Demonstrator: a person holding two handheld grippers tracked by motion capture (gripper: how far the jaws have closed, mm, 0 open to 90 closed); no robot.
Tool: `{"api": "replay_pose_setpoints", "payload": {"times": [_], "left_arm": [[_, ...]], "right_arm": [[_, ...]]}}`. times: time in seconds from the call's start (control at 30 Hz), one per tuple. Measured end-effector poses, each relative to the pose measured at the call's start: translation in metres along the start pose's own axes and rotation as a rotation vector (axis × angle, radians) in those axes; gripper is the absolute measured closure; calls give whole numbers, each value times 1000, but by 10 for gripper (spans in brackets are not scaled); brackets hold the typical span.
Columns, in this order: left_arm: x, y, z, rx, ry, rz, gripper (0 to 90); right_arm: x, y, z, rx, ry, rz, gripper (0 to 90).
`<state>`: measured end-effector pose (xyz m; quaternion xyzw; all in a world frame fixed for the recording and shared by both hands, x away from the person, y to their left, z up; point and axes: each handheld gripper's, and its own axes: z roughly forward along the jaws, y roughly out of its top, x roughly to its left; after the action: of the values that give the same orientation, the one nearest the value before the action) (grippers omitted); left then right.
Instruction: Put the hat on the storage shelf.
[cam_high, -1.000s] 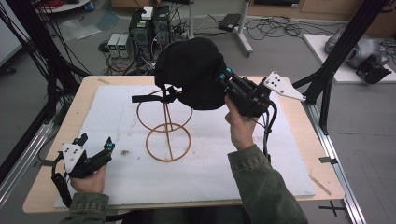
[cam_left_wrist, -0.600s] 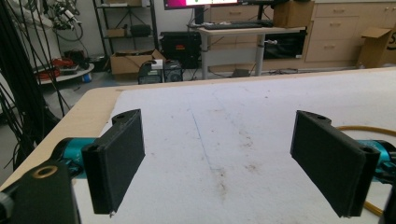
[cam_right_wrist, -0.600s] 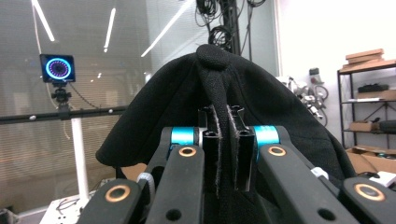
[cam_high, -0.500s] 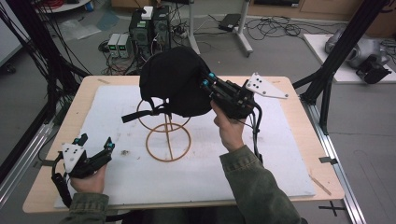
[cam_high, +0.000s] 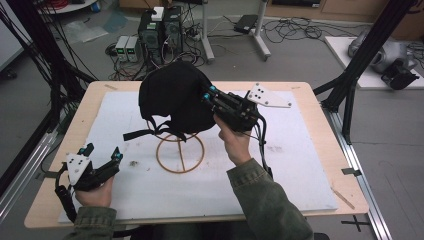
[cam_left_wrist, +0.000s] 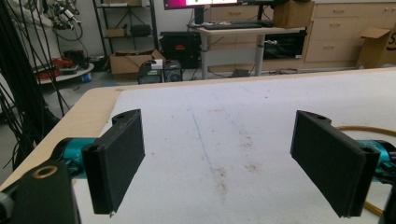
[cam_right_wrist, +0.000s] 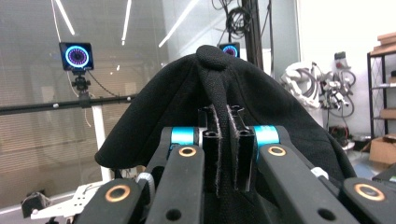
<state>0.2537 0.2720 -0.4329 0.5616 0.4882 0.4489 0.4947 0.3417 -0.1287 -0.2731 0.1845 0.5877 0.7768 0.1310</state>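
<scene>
Above the wire stand (cam_high: 180, 152), right tool (cam_high: 209, 97) clamping black cap (cam_high: 172, 97).

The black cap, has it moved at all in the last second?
Yes. The black cap, clamped in the right gripper, has shifted left and sunk onto the wire stand, now covering its upper ring.

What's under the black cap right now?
Under the black fabric cap, pinched by the right gripper, stands a tan wire hat stand on the white mat. Its base ring and lower upright show; its top is covered.
</scene>
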Motion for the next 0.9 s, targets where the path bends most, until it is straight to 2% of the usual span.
{"api": "replay_pose_setpoints", "payload": {"times": [0.27,0.43,0.73,0.9], "left_arm": [[0,0,0,0,1,0,178],[0,0,0,0,0,-1,178],[0,0,1,1,-1,0,178],[0,0,1,3,-1,0,178]], "right_arm": [[0,-11,8,38,12,2,863],[1,-17,12,77,1,-7,863],[1,-23,16,105,-4,-2,858],[1,-25,17,125,-24,0,854]]}}
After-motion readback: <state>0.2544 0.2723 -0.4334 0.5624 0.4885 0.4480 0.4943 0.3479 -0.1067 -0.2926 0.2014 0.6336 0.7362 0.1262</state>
